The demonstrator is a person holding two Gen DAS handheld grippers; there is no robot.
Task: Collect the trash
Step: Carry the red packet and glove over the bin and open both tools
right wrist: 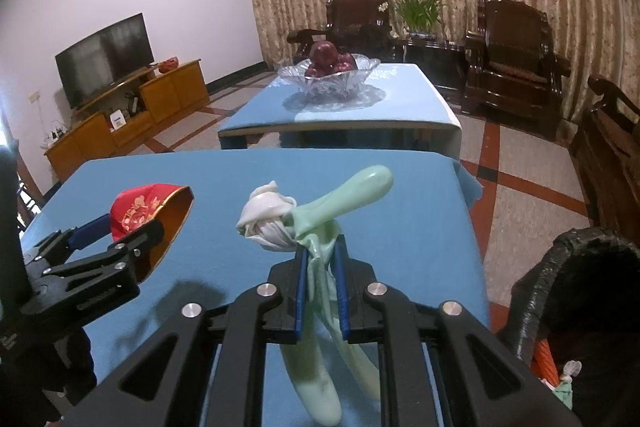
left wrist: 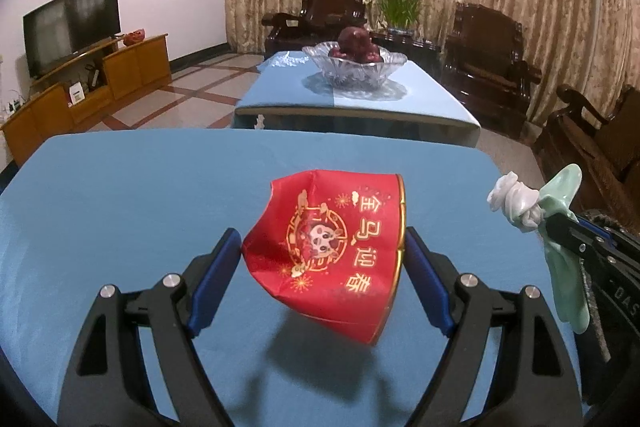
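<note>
The left gripper (left wrist: 324,247) holds a crushed red paper cup with gold print and a gold rim (left wrist: 332,251) clear of the blue-clothed tabletop (left wrist: 120,195), its blue fingers (left wrist: 216,267) spread wide and pressing the cup's two sides. The right gripper (right wrist: 320,267) has its fingers (right wrist: 301,291) clenched narrowly on a pale green rubber glove with a white wad knotted at its top (right wrist: 304,223), also lifted off the tabletop, the glove's long ends dangling below the fingers. The black-lined waste bin (right wrist: 576,267) stands at the lower right, beside the tabletop's edge. The cup looks the weaker hold: it is already dented, so I judge it could buckle further and slip out, or pivot between the pads and drop back onto the cloth. The glove's hanging ends could drag across the tabletop or catch on the bin's rim as the right hand swings over. With both grippers near each other, the left one may knock the glove if both head for the bin together.
</note>
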